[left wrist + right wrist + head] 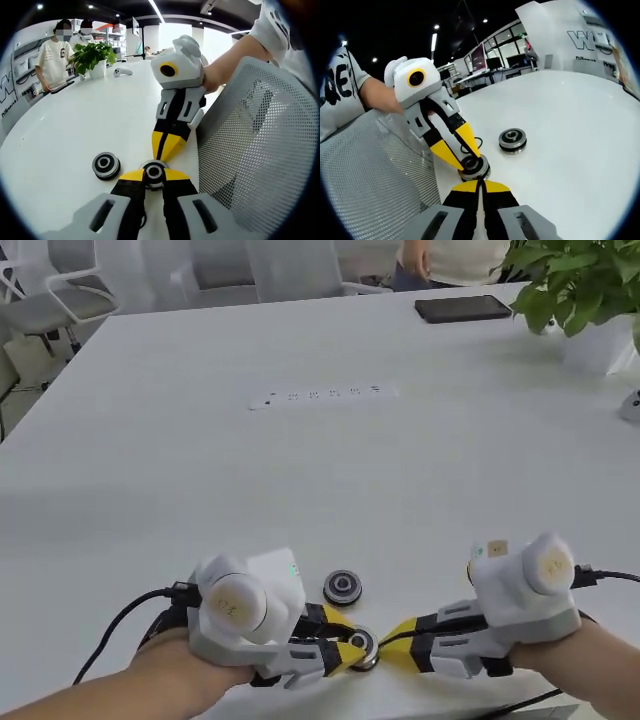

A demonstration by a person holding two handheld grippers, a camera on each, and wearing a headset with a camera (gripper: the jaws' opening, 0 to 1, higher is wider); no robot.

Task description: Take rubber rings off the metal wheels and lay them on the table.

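Left claw (pixel 347 642), at the table's (pixel 300 470) near edge, clamps a metal wheel (pixel 362 646) by its sides. Right claw (pixel 480 186), jaws together, meets that wheel head-on from the opposite side. We cannot tell if it pinches the rubber ring (pixel 466 173). Second wheel (pixel 343 587) lies just beyond.

bg: white table (pixel 200 460) | mesh chair (pixel 260 150) nr edge | plant (pixel 575 280) far corner | ceiling spots (pixel 436 27) on

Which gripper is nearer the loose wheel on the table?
Left. The loose wheel lies just beside the left gripper, which holds the other wheel; the right gripper is across that held wheel.
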